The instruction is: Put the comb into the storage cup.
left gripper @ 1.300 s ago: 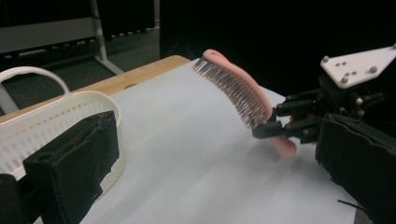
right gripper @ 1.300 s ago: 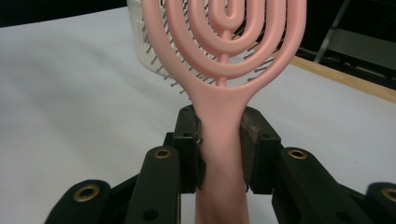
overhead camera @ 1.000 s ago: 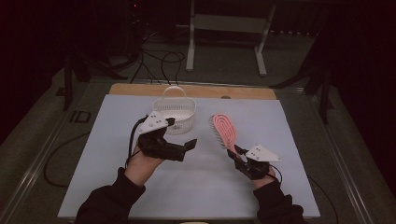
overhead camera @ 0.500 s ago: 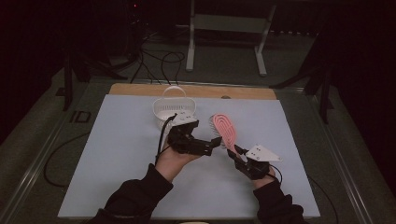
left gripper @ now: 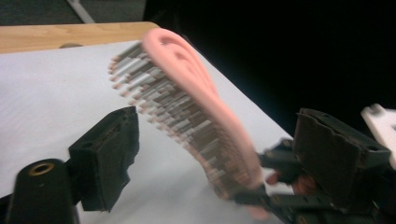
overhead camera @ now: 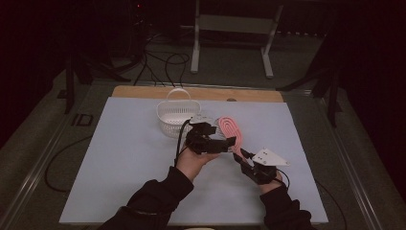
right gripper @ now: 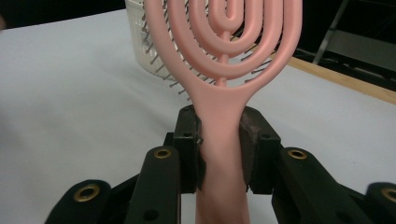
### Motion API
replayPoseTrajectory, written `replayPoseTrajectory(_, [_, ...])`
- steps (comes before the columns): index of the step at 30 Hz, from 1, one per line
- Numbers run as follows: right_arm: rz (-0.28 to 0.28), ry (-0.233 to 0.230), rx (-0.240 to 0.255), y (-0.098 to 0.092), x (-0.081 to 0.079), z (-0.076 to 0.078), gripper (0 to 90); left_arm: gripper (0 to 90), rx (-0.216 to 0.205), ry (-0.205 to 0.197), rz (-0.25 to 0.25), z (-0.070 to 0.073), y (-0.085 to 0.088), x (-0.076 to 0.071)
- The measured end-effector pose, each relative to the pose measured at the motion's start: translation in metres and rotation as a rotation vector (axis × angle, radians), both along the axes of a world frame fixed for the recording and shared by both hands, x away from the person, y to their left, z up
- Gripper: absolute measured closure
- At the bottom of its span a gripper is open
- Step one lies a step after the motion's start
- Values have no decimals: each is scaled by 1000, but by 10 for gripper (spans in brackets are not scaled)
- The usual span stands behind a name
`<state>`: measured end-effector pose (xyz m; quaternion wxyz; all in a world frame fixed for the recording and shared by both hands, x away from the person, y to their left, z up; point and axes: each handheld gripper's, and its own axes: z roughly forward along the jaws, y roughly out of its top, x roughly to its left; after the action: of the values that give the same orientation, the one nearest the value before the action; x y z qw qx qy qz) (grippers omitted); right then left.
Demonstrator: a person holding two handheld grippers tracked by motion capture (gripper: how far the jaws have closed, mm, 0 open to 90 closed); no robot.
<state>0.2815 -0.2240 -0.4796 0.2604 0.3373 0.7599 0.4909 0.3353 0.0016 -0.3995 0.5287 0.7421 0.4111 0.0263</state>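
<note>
A pink hairbrush (overhead camera: pixel 230 129) with a looped open head is held up over the white table, tilted away from me. My right gripper (overhead camera: pixel 244 155) is shut on its handle; in the right gripper view both pads clamp the handle (right gripper: pixel 219 140) just below the head (right gripper: pixel 224 56). My left gripper (overhead camera: pixel 229 142) has come in from the left at the brush's head. In the left gripper view the bristled head (left gripper: pixel 187 88) stands between its two jaws, with a gap on the bristle side. Those jaws have just been closing and do not press on the brush.
A white plastic basket (overhead camera: pixel 173 120) with a handle stands just behind the left gripper, and its wall shows behind the brush (right gripper: pixel 140 42). The white mat (overhead camera: pixel 119 158) covers the table up to a wooden strip (overhead camera: pixel 143 92) at the far edge. Cables and a metal stand (overhead camera: pixel 230 28) lie beyond.
My left hand has moved right and a little down, from in front of the basket to the brush's head, which now stands between its jaws. The right gripper and brush have stayed put.
</note>
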Motion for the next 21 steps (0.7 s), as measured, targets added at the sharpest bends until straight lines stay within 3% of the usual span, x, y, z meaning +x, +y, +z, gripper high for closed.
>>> replayPoseTrajectory(7, [9,0,-12,0,1,-1,708,263,-32,28,12,-11,-8,10])
replayPoseTrajectory(12, [9,0,-13,1,1,-1,707,324,-59,61,2,-17,-13,14])
replayPoseTrajectory(21, [5,-1,-13,0,1,-2,707,452,-102,87,-15,-22,-14,16])
